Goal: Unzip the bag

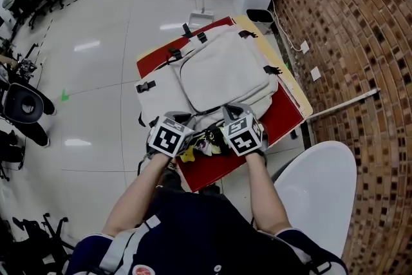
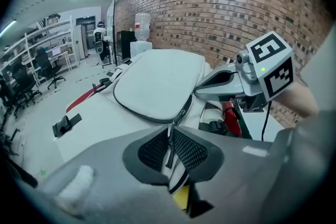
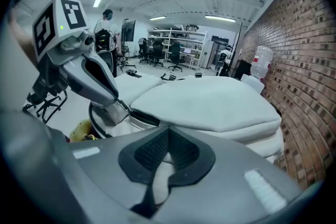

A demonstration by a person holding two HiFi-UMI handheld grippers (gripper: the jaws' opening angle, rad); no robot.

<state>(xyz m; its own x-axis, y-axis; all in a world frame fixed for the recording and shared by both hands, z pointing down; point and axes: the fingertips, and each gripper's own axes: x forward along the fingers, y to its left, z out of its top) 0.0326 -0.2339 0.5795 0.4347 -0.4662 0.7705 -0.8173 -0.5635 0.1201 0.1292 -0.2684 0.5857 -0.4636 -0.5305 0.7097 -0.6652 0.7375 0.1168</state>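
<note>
Bag (image 1: 219,71) lies flat on the red surface (image 1: 286,118), in front of the person (image 1: 193,228).
The head view hides the jaws under the marker cubes (image 1: 171,137). The left gripper view shows the left tool (image 2: 170,150) pinching the black zipper pull (image 2: 171,138); the right gripper view shows the right tool (image 3: 166,155) pinching white bag cloth.

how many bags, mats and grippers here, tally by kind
bag: 1
mat: 1
grippers: 2, left gripper and right gripper
total: 4
</note>
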